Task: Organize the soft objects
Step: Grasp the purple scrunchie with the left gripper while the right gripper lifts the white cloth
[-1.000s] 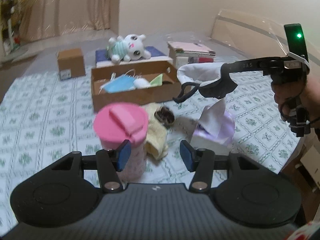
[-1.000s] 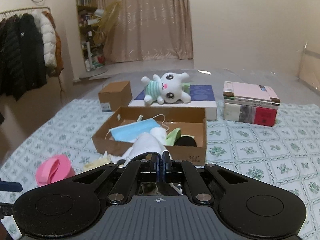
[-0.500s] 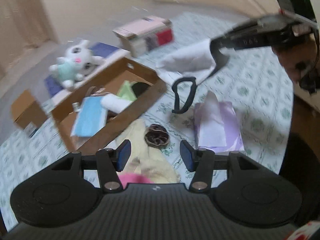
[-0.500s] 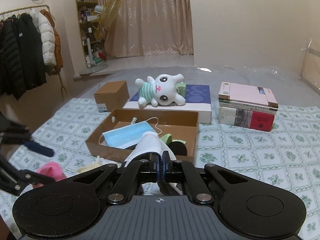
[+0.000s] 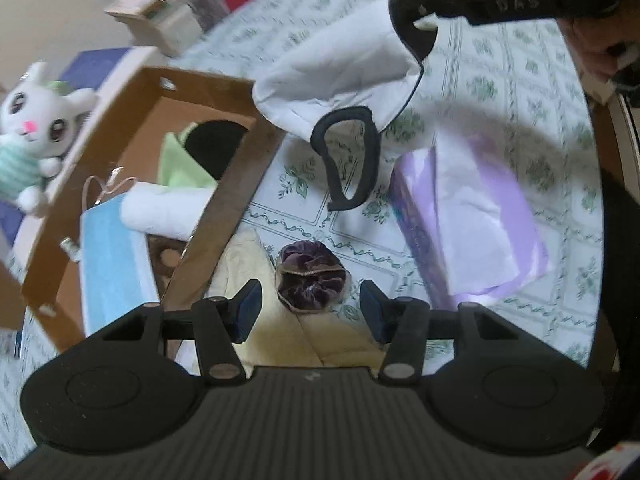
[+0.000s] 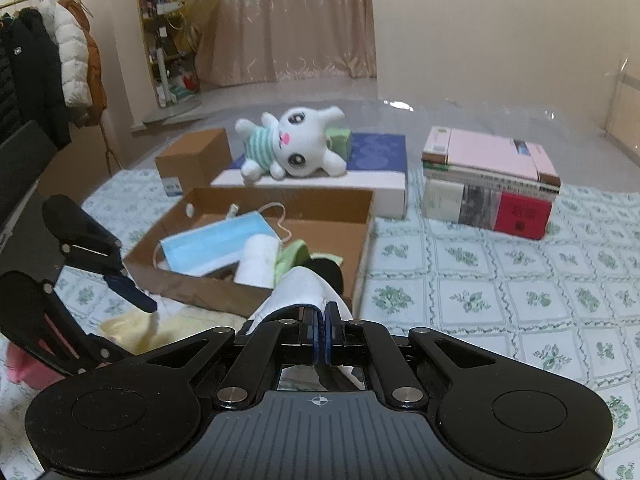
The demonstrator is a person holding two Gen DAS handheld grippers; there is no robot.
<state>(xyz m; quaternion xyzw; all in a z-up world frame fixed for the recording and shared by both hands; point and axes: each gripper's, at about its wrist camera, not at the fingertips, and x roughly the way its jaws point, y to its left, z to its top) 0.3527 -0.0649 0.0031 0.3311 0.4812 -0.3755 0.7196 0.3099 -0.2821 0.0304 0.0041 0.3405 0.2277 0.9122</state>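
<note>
My left gripper (image 5: 310,306) points down, open, with a dark purple scrunchie (image 5: 310,280) lying between and just beyond its fingertips, untouched. The scrunchie rests on a pale yellow cloth (image 5: 256,264) beside the open cardboard box (image 5: 236,184). My right gripper (image 6: 321,332) is shut on a white face mask (image 6: 304,288). In the left wrist view that mask (image 5: 340,76) hangs over the box's near corner, its black ear loop (image 5: 348,160) dangling. The box (image 6: 280,200) holds a blue face mask (image 6: 216,248), a white roll (image 6: 256,260), and green and black items.
A purple tissue pack (image 5: 472,232) lies right of the scrunchie. Behind the box are a plush bunny (image 6: 292,144) on a blue-topped box, a stack of books (image 6: 488,184) and a small carton (image 6: 192,160). A pink cup (image 6: 24,364) sits at far left.
My left gripper swung off the pink cup, rolled and tipped downward, and now hovers over the scrunchie. My right gripper carried the white mask closer to the box.
</note>
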